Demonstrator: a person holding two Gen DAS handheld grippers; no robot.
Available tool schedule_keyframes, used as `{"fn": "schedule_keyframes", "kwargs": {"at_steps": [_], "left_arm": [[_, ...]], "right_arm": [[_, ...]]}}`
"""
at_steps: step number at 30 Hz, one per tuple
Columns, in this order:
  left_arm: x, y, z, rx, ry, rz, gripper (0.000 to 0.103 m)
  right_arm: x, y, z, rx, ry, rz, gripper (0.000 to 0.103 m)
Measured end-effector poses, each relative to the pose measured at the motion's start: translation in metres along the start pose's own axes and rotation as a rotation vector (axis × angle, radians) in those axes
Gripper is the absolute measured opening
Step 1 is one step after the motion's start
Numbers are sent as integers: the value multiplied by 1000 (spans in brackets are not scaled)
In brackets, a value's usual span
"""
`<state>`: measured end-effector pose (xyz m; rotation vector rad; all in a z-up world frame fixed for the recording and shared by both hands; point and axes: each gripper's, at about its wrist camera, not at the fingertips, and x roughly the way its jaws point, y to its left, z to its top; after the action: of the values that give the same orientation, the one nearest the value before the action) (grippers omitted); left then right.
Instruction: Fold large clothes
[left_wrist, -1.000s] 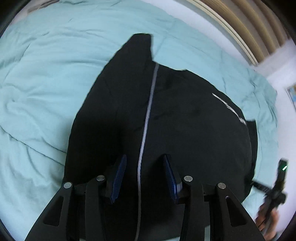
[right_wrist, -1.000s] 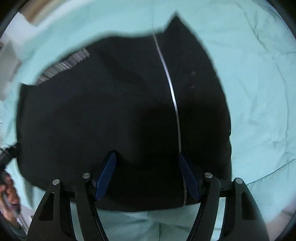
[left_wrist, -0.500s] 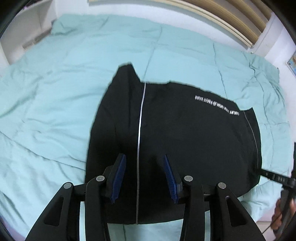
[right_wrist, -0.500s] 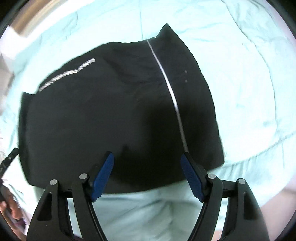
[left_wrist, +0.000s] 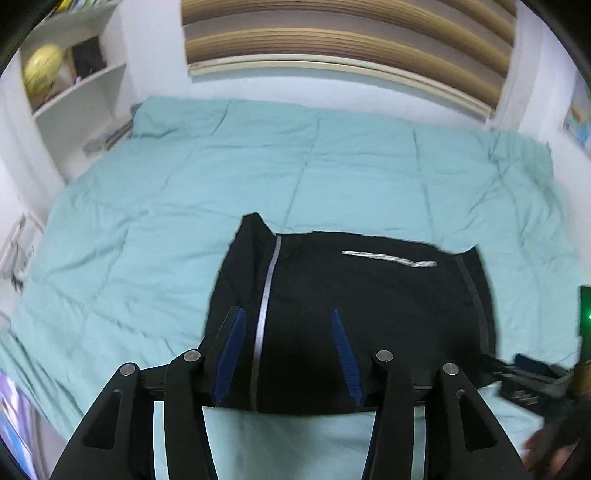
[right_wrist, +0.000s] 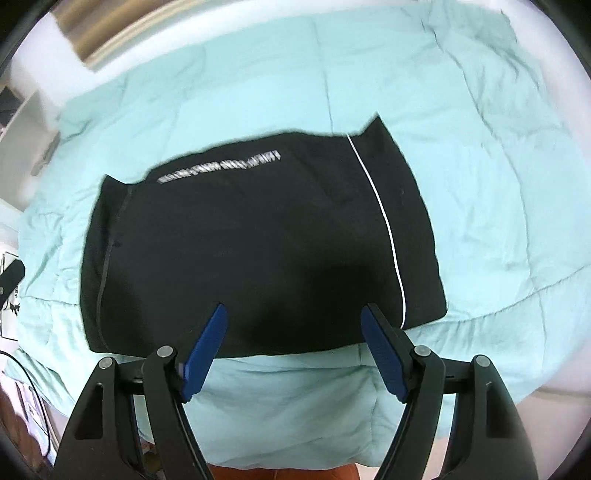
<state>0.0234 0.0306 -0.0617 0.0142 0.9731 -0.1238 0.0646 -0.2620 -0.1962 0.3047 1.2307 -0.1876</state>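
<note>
Near the bed's (right_wrist: 480, 147) front edge, folded black garment (right_wrist: 258, 240) lies flat; left gripper (left_wrist: 286, 354), opening, and right gripper (right_wrist: 295, 350), spread, hold nothing, probably because that fold is finished.

Bed (left_wrist: 184, 229) w/ light teal quilt (right_wrist: 480, 147), stitched in big squares, a bit creased. On it, near the front edge: black garment (right_wrist: 258, 240), folded flat into a rough rectangle. Thin white stripe down each side, line of pale print near far edge, too blurred to read. Far corners of garment stick up in small points. Rest of quilt bare.
</note>
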Motion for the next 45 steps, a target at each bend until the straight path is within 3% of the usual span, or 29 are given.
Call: {"fn": "schedule_keyframes", "kwargs": {"at_steps": [7,19,24,36,45], "left_arm": [[-45,-15,-1,4,-27,-27,58],[-66,-27,-9,45,-66,-58,58],[-70,-29,-12,48,-76,-37,58],[-71,-40,-13,73,-85,-72,58],[-67,-45,-13,74,-88,-49,58]], "right_arm": [[-57,22,2,-30,-108,-14,79],[-110,27,-1,4,-239,-24,80],[-123,27,-7,30,-295,0,80],[-131,29,-10,31,-331,-45,80],[-119,24,-12,31,-289,-57,80]]}}
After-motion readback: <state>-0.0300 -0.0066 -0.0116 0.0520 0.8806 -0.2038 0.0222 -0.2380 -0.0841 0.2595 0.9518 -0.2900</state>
